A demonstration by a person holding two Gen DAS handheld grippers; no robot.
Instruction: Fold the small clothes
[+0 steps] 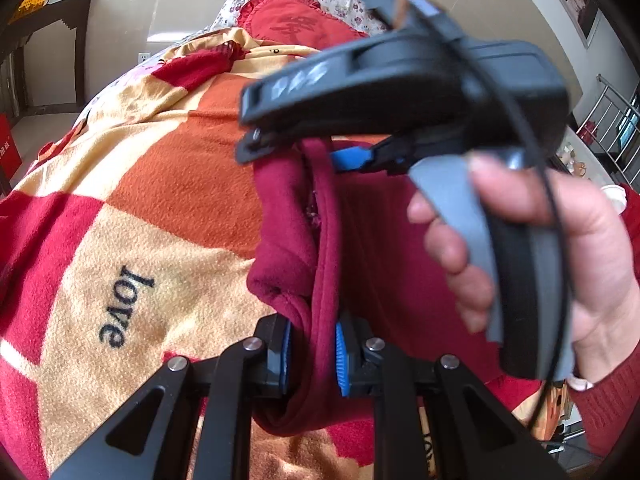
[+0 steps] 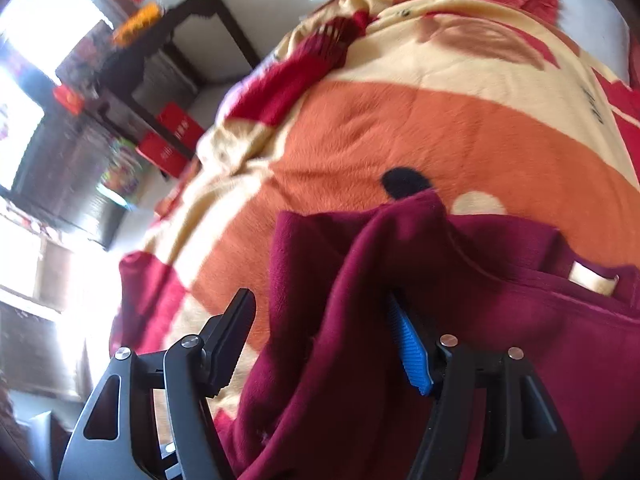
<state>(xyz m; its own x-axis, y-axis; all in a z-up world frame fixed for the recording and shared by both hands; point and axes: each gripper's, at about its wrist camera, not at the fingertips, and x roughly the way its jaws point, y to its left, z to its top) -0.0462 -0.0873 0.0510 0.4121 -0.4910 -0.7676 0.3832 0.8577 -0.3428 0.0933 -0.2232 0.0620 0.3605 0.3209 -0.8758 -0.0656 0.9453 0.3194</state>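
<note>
Left tool (image 1: 312, 354) is clamped on a bunched fold of the maroon fleece garment (image 1: 296, 248), which hangs over a checkered fleece blanket (image 1: 160, 184) printed with "love" on the bed, a red heart-shaped pillow (image 1: 296, 24) lying beyond. To its right, the right tool (image 1: 296, 148), held in the person's right hand (image 1: 560, 256), reaches in at the garment's upper edge. From its own camera, the right tool (image 2: 320, 344) stands apart, the maroon fabric (image 2: 400, 320) draped between its fingers.
</note>
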